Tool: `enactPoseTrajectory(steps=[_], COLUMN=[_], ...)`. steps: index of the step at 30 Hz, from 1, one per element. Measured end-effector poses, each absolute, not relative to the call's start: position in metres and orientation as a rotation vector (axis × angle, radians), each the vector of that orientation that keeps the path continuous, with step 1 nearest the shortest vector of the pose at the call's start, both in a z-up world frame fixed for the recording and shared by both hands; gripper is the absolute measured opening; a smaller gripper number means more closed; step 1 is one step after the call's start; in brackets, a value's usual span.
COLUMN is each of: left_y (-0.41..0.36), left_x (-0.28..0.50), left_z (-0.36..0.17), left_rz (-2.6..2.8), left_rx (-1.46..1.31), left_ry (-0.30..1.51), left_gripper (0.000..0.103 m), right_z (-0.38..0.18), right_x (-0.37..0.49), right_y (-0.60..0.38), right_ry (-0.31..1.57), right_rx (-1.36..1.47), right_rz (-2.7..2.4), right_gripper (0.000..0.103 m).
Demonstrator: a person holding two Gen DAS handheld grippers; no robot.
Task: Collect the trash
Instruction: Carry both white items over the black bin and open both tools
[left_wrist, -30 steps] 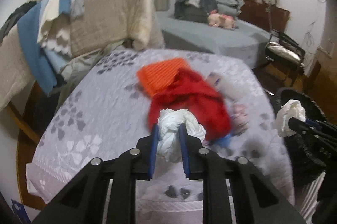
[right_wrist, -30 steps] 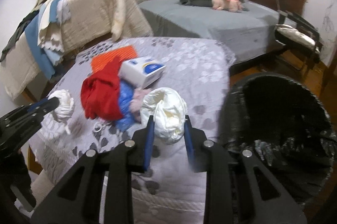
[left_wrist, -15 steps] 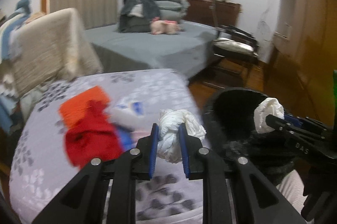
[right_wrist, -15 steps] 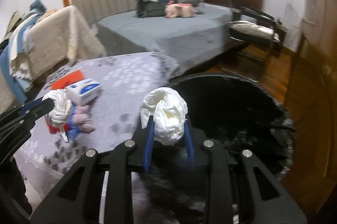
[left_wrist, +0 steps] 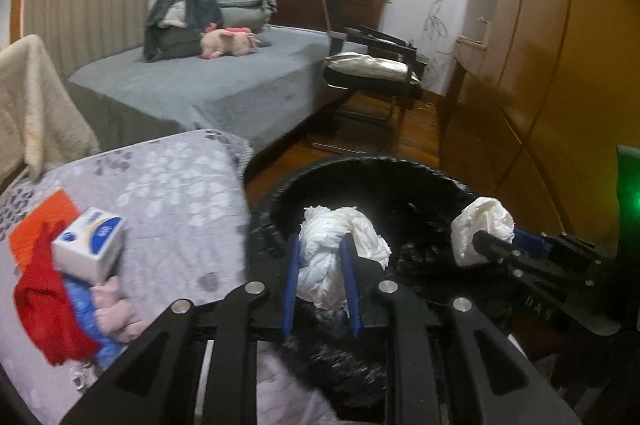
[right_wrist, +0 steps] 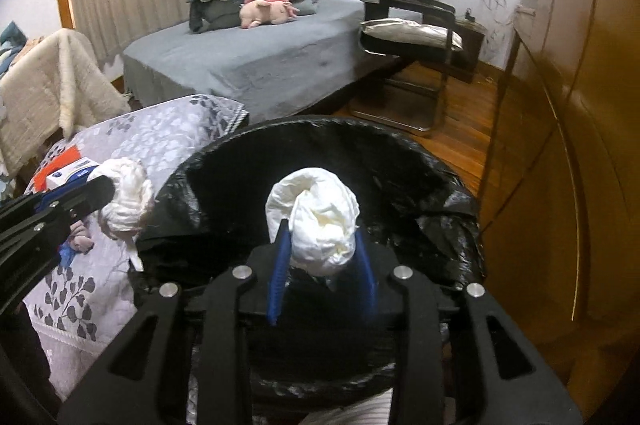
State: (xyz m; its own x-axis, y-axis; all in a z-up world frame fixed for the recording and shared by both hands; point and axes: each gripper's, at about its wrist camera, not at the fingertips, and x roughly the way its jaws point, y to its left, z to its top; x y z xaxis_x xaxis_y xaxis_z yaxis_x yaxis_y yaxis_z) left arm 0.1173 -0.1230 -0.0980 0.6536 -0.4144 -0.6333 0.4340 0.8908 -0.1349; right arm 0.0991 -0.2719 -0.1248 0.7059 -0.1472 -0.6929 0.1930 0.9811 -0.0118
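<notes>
Lying at 9 o'clock in the left wrist view: red cloth (left_wrist: 48,309) on the grey patterned bedspread (left_wrist: 172,185), white-and-blue tissue box (left_wrist: 89,249) sitting on top of it, orange cloth (left_wrist: 38,221) poking out behind.

Clamping at centre: left gripper (left_wrist: 322,265) squeezing a twisted white paper wad (left_wrist: 340,257) between its blue pads, hanging over the near left rim of the black-lined trash bin (left_wrist: 360,173).

Holding at 3 o'clock: right gripper (left_wrist: 486,245) pinching a crumpled white tissue ball (left_wrist: 482,229), also over the bin mouth, well apart from the left wad.

Right wrist view, same order: showing at 9 o'clock, left gripper (right_wrist: 112,191) with its twisted white paper wad (right_wrist: 126,201) right at the bin's left edge. Gripping at centre: right gripper (right_wrist: 322,247) clenched on the crumpled white tissue ball (right_wrist: 316,221), sitting above the middle of the trash bin (right_wrist: 448,181) opening.

Sitting at 12 o'clock behind: grey bed (right_wrist: 260,53) with pink plush toy (right_wrist: 268,11); black chair (right_wrist: 404,25) at 1 o'clock.
</notes>
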Motion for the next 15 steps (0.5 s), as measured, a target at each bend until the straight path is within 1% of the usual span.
enactPoseTrajectory(steps=[1,2,3,4,5,7,8,9,10,11,12,13,15], left_y=[-0.124,-0.126,-0.126,-0.124,-0.123,-0.118,-0.115,-0.109,-0.104,-0.095,-0.089,-0.081,-0.063], left_x=[0.120,0.121,0.122,0.122,0.122,0.122,0.122,0.122,0.122,0.121,0.120,0.117,0.116], left_z=[-0.099,-0.100,-0.101,-0.101,-0.101,-0.101,-0.100,-0.099,-0.098,-0.096,-0.095,-0.093,-0.089], left_rz=[-0.487,-0.497,-0.509,-0.510,-0.511,-0.500,-0.489,-0.475,-0.460,-0.434,-0.409,-0.376,-0.324], left_rx=[0.029,0.024,0.016,0.004,-0.003,-0.005,-0.005,-0.011,-0.017,-0.020,-0.017,-0.012,-0.002], left_ry=[0.712,0.715,0.722,0.720,0.716,0.711,0.711,0.710,0.708,0.699,0.690,0.679,0.659], left_gripper=[0.027,0.038,0.043,0.054,0.060,0.066,0.068,0.069,0.073,0.080,0.083,0.088,0.092], right_z=[-0.125,-0.126,-0.127,-0.127,-0.127,-0.124,-0.123,-0.123,-0.121,-0.120,-0.118,-0.117,-0.114], right_x=[0.099,0.098,0.097,0.095,0.095,0.096,0.096,0.096,0.097,0.096,0.095,0.095,0.097], right_y=[-0.273,-0.274,-0.276,-0.277,-0.276,-0.275,-0.275,-0.276,-0.276,-0.274,-0.272,-0.270,-0.263], right_ry=[0.763,0.764,0.764,0.760,0.757,0.750,0.744,0.740,0.736,0.726,0.716,0.713,0.718], right_rx=[0.064,0.065,0.065,0.063,0.062,0.064,0.066,0.069,0.071,0.070,0.069,0.069,0.074], right_rz=[-0.197,-0.200,-0.202,-0.207,-0.211,-0.221,-0.227,-0.228,-0.228,-0.232,-0.232,-0.229,-0.214], right_gripper=[0.038,0.041,0.045,0.050,0.053,0.066,0.069,0.078,0.088,0.091,0.092,0.095,0.096])
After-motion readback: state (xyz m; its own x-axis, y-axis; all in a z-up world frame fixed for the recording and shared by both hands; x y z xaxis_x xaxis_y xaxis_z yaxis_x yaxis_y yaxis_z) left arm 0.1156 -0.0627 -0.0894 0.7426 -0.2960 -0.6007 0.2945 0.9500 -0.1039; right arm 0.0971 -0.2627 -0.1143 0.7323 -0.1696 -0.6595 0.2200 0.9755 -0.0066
